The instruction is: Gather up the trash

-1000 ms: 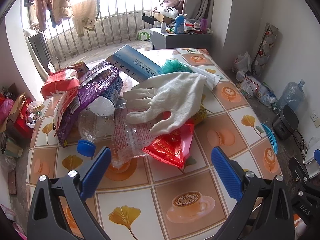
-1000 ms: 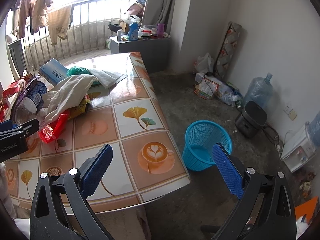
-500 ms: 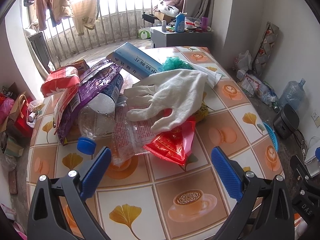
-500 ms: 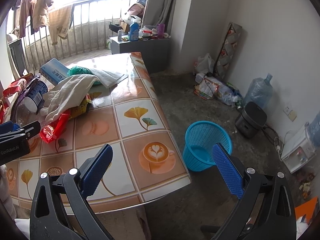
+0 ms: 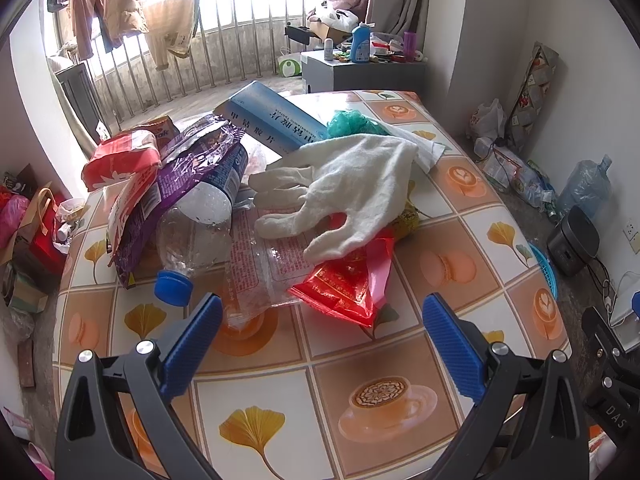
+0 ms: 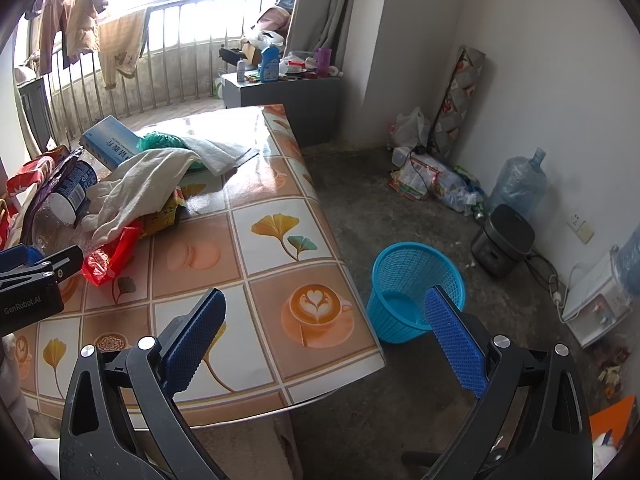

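The left tool hung with its 2 fingers wide apart and nothing between them, just short of a heap of litter on the tiled tabletop. The right tool was likewise spread and empty, above the tabletop's near corner, with the blue basket on the floor beyond the edge.

The heap lay toward the far left of the tabletop. Nearest the left tool were a red wrapper and a clear printed bag, with a crushed plastic bottle beside them, its blue cap pointing at the tool. A white glove was draped over the top, partly covering the red wrapper.

All of it looked light. The wrappers seemed thin, slick and crinkly, so a pinch on a free edge or a bunched fold would probably hold better than a flat face. The glove looked soft and limp; grasped mid-palm it should lift whole. The bottle would likely dent and slip, so its neck below the cap seemed the surest hold.
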